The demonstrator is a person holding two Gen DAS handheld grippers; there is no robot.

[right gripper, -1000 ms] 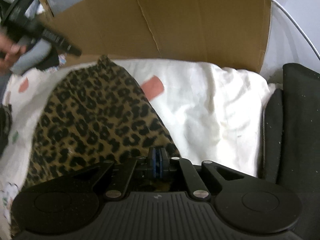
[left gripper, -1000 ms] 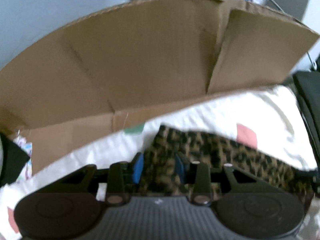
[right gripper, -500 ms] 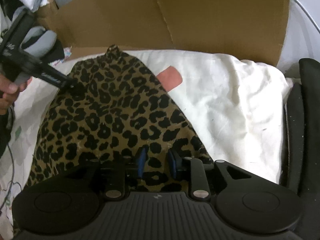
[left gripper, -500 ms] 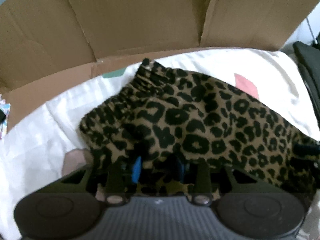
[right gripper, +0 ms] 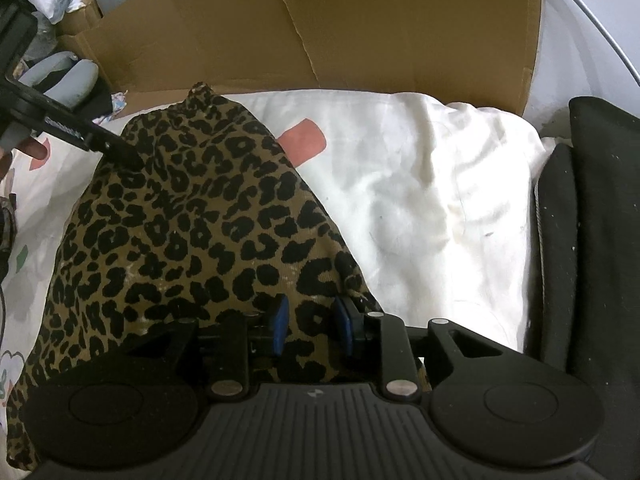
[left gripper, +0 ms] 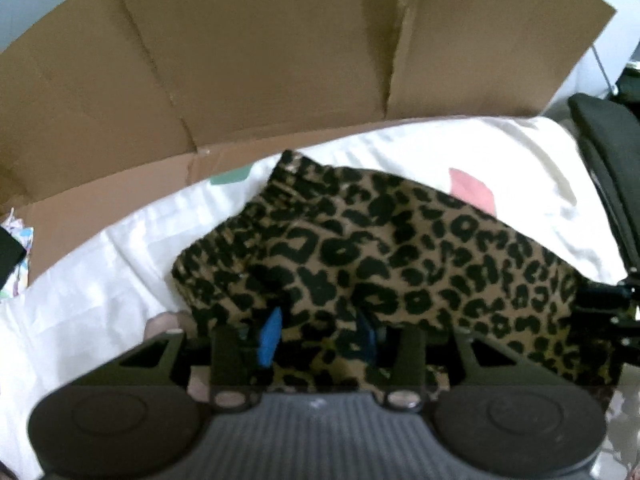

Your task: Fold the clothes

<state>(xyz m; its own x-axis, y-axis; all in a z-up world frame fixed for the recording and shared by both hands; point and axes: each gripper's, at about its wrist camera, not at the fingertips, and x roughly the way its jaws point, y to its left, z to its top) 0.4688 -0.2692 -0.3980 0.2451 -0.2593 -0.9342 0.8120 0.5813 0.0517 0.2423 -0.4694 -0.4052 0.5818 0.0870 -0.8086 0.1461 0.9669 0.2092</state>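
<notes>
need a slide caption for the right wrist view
Right claw open over a leopard-print garment spread on a white sheet, cardboard behind.

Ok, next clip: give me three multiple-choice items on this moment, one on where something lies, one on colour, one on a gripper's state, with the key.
1. Where does the leopard-print garment lie?
A. Inside the cardboard box
B. On the white sheet, in front of the cardboard
C. On the black cushion

2. What colour are the pads on the right gripper's fingers?
A. Red
B. Yellow
C. Blue

3. How does the right gripper stand?
A. Open, with fabric between its fingers
B. Shut tight on the fabric
C. Open, well clear of the fabric

Key:
1 B: the print spreads over the white bedding, with the cardboard standing behind it.
2 C: both pads show blue in the right wrist view.
3 A: a clear gap separates the pads, and leopard fabric fills it.
</notes>
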